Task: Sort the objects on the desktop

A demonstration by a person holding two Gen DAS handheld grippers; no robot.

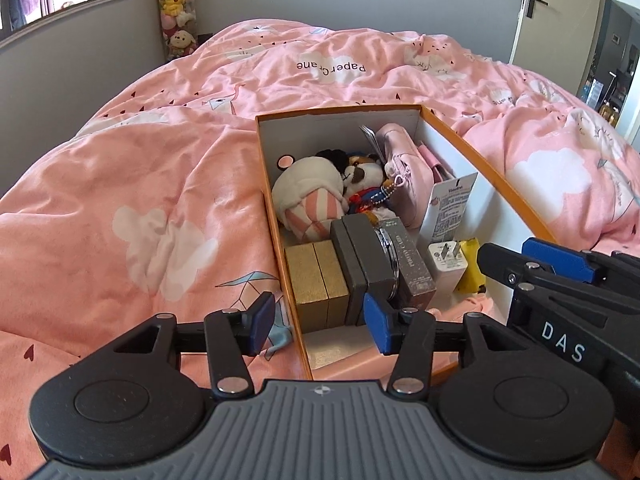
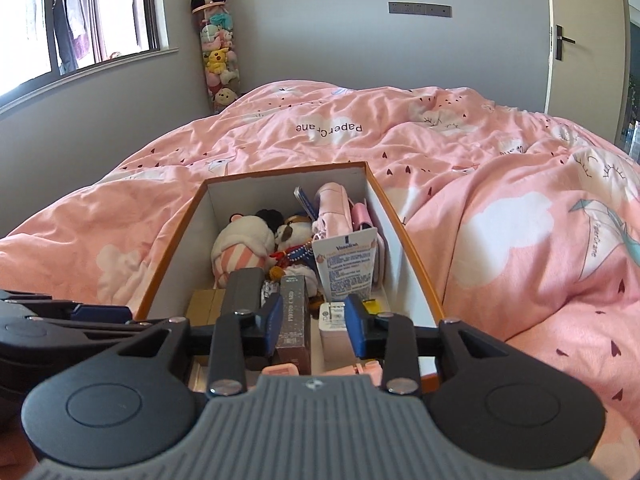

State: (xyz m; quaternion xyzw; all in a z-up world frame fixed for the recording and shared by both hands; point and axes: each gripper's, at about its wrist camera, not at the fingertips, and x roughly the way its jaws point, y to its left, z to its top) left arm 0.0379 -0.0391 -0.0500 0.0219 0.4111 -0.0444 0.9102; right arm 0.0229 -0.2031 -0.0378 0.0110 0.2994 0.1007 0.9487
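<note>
An orange cardboard box (image 1: pixel 486 168) with a white inside lies on the pink duvet, packed with small things. It holds a white and pink plush (image 1: pixel 308 196), a dog plush (image 1: pixel 360 176), a pink pouch (image 1: pixel 408 168), gold boxes (image 1: pixel 318 276), a grey box (image 1: pixel 360 256), a brown photo card box (image 2: pixel 294 320) and a white charger (image 2: pixel 334 328). My left gripper (image 1: pixel 320 322) is open and straddles the box's near left wall, empty. My right gripper (image 2: pixel 316 322) is open over the near end, above the photo card box and the charger, gripping neither.
The pink duvet (image 1: pixel 140 200) surrounds the box (image 2: pixel 404 240) on every side. A tall tube of plush toys (image 2: pixel 218 52) stands in the far corner by a window (image 2: pixel 80 20). A door (image 2: pixel 580 40) is at the right. A tagged card (image 2: pixel 348 268) leans inside the box.
</note>
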